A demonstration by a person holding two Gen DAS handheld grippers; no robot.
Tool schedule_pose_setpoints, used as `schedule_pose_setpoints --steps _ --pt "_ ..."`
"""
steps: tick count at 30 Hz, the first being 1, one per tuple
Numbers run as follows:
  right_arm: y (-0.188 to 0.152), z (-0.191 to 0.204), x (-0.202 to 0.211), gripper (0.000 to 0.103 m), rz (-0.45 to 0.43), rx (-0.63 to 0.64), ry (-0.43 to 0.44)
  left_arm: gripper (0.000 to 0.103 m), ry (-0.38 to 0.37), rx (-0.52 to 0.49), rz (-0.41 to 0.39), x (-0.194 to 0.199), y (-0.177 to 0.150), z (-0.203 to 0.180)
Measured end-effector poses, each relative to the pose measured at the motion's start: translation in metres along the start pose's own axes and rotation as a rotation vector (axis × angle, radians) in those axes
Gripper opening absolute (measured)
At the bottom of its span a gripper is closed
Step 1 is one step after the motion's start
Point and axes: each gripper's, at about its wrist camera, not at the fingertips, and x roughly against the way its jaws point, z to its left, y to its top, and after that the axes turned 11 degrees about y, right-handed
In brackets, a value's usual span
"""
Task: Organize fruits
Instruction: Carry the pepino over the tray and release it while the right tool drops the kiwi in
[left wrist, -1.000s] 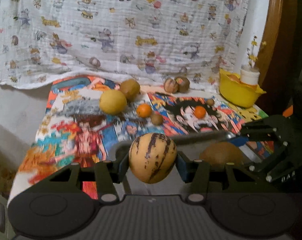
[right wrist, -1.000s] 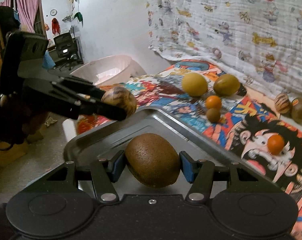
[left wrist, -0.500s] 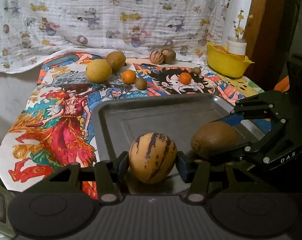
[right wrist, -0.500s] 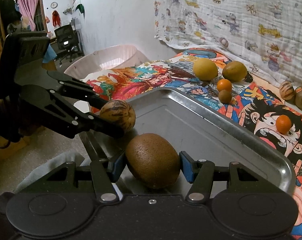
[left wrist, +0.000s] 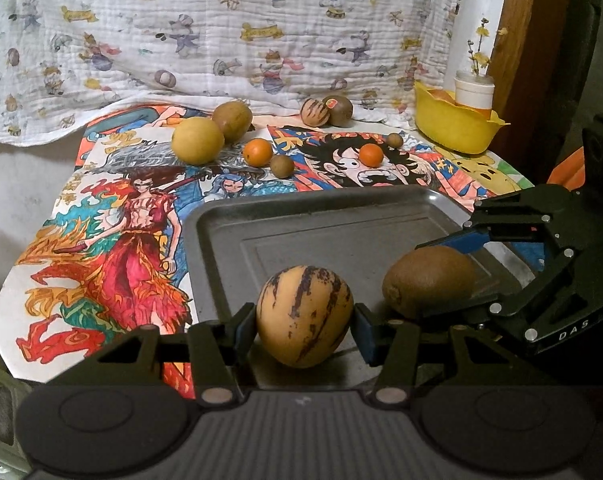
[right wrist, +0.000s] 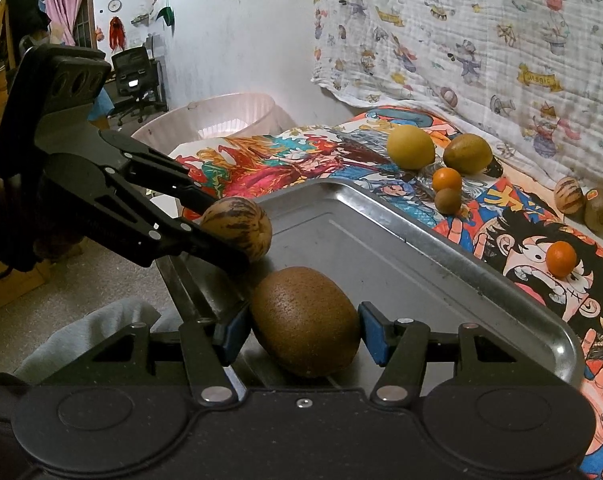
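The left gripper (left wrist: 304, 322) clamps a striped melon (left wrist: 304, 316) over the metal tray's (left wrist: 341, 216) near edge; the right gripper (right wrist: 304, 334) clamps a kiwi (right wrist: 305, 320) just right of it.

Two close wrist views crossed over one metal tray

The left view is taken from the tray's (left wrist: 229, 216) near edge, faced toward the draped cloth (left wrist: 221, 32) filling the upper frame. The right view is angled across the tray (right wrist: 481, 276) toward the room at upper left. The tray, the striped fruit (left wrist: 304, 316) and the brown fruit (right wrist: 305, 322) are shared.
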Motion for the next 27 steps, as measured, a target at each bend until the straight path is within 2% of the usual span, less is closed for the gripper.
schedule_pose_setpoints --steps 7,16,18,27 --pt "0.0 0.0 0.002 0.064 -0.009 0.008 -0.011 0.057 0.005 0.01 -0.002 0.001 -0.001 0.001" --pt "-0.003 -0.003 0.004 0.071 -0.013 -0.005 -0.01 0.074 0.029 0.028 -0.049 0.012 0.005 0.008" --pt "-0.004 -0.004 0.006 0.075 -0.017 -0.01 -0.01 0.08 0.037 0.029 -0.058 0.012 0.006 0.008" --pt "-0.006 -0.015 0.016 0.091 -0.054 -0.05 -0.015 0.095 0.034 0.08 -0.074 0.01 0.011 0.015"
